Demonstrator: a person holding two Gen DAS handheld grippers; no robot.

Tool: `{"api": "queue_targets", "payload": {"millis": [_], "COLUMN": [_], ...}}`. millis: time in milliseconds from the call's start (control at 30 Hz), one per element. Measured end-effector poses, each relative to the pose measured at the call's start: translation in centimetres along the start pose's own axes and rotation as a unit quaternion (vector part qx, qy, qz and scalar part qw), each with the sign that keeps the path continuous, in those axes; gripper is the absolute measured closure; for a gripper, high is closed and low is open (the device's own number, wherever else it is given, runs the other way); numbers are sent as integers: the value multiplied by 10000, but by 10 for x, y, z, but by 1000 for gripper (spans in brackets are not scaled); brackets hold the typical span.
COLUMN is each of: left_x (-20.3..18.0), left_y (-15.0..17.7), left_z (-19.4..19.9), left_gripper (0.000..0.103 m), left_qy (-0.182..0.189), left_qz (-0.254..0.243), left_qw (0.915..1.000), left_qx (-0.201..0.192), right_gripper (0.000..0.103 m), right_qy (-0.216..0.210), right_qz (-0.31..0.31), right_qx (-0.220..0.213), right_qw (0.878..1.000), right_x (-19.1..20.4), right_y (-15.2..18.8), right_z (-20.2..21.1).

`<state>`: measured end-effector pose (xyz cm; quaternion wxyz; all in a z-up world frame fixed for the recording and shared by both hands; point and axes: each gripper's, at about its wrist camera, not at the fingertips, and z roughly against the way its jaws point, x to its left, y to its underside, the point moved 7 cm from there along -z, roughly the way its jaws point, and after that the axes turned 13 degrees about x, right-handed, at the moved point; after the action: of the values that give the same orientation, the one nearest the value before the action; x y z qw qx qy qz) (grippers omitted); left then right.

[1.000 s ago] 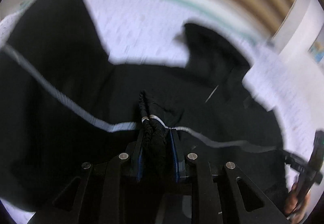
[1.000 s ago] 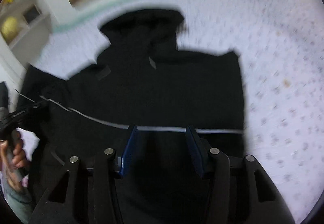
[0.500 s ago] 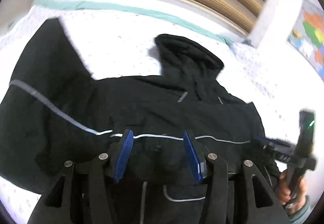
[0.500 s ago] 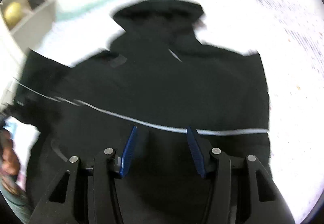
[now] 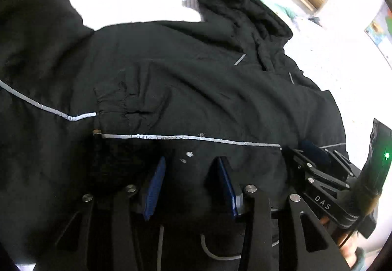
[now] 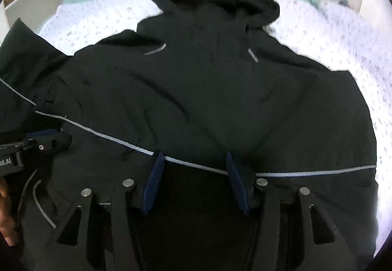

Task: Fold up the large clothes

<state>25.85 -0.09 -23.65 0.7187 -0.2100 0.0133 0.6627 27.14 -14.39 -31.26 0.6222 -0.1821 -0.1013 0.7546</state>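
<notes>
Two claws poised over a black jacket spread on a bed

Both claws are held just above the lower half of the jacket (image 6: 196,99), which lies flat on the speckled white bed (image 6: 343,33) with its hood (image 6: 213,1) toward the headboard and one sleeve (image 5: 156,89) laid across the chest. The left claw (image 5: 188,173) is seen with its jaws closing and nothing pinched between them; the right claw (image 6: 193,168) is held partly open, straddling the reflective stripe (image 6: 316,171) with no cloth gripped. For a clean fold, the hem should probably be taken at two matching points, one per claw, with both layers caught. It is best lifted evenly and carried toward the hood, so that the folded sleeve is not dragged out of place.
</notes>
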Motion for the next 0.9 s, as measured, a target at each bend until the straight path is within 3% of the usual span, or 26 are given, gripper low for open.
{"api": "queue_targets", "payload": {"millis": [100, 200, 333, 400, 500, 600, 767, 900], "left_x": [-9, -34, -32, -4, 58, 133, 246, 306], "left_y": [12, 22, 27, 23, 12, 1, -11, -23], "left_z": [20, 61, 155, 201, 242, 256, 233, 176], "left_gripper": [58, 57, 47, 39, 37, 37, 37, 37], "left_qy": [-189, 134, 368, 434, 114, -192, -444, -365], "left_qz": [-344, -966, -1202, -946, -332, 429, 1579, 2289], "left_qw": [9992, 9948, 9855, 9821, 9791, 9767, 9666, 9587], "left_qx": [-109, -281, -1138, -1569, -2003, -2093, -1968, -1647], "right_gripper": [47, 47, 45, 45, 44, 44, 43, 43], "right_qy": [14, 25, 4, 23, 17, 7, 23, 24], "right_qz": [17, 23, -8, 1, -5, -3, 12, 28], "right_qx": [-160, -286, -333, -346, -364, -383, -415, -422], "right_qw": [9999, 9996, 9994, 9994, 9993, 9993, 9991, 9991], "right_x": [-2, -2, -3, 0, -1, -1, -1, -1], "right_y": [3, 4, 4, 2, 2, 3, 3, 3], "right_z": [1, 1, 2, -1, -1, 0, -1, -1]}}
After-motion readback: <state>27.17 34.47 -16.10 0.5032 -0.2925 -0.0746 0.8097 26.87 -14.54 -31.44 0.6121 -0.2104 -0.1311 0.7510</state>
